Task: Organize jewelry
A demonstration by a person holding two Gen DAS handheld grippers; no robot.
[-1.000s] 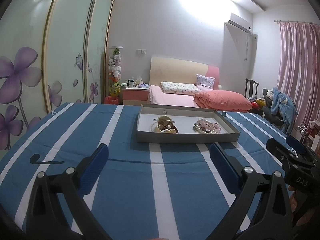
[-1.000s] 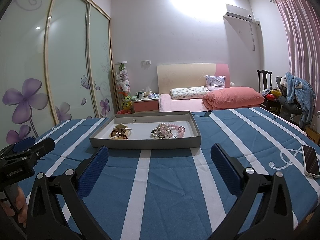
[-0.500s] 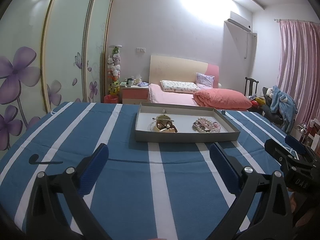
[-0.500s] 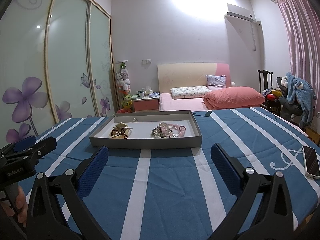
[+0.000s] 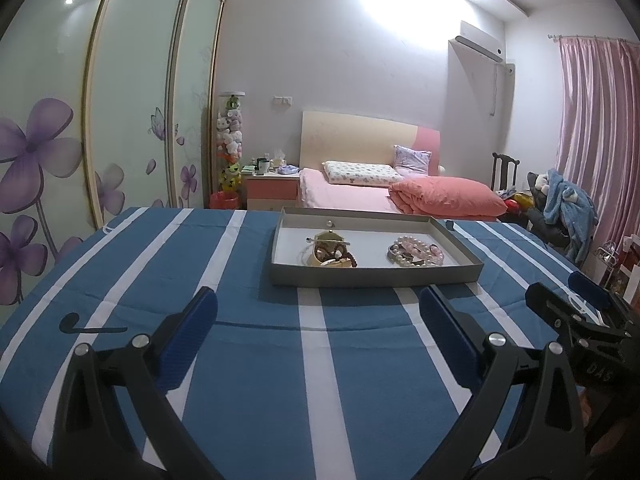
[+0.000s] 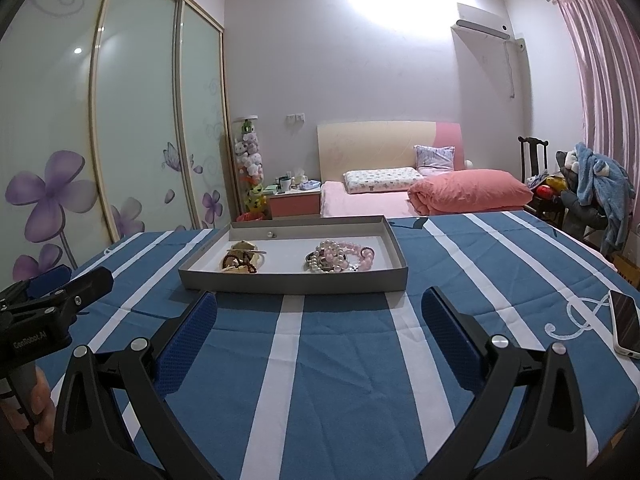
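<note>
Landmark: the shallow grey cardboard tray (image 5: 376, 274) with a white floor, resting flat on the blue cloth with white stripes (image 5: 248, 364) that covers the counter.

Left of the tray, in the right wrist view, the left claw (image 6: 60, 286) is seen from the side, short of the tray's near left corner. In its own view the left claw (image 5: 318, 330) hangs above the cloth, short of the tray's near wall, both blue-padded fingers (image 5: 188, 336) spread wide, nothing between them.

Inside the tray, left portion: a tangle of gold-toned and brown beaded pieces (image 5: 330, 252). Behind it, near the far wall, a single small pearl-like item (image 5: 330, 223). Right portion: a cluster of white pearl and pink bead bracelets (image 5: 416, 252), apart from the gold tangle.

The right claw (image 6: 319, 328) likewise hangs above the cloth, short of the tray's near wall, fingers spread wide, holding nothing.

Well right of the tray, at the cloth's edge, lies a dark-screened phone in a white case (image 6: 626, 328). Beyond the tray stands a pink bed (image 6: 400, 196).
</note>
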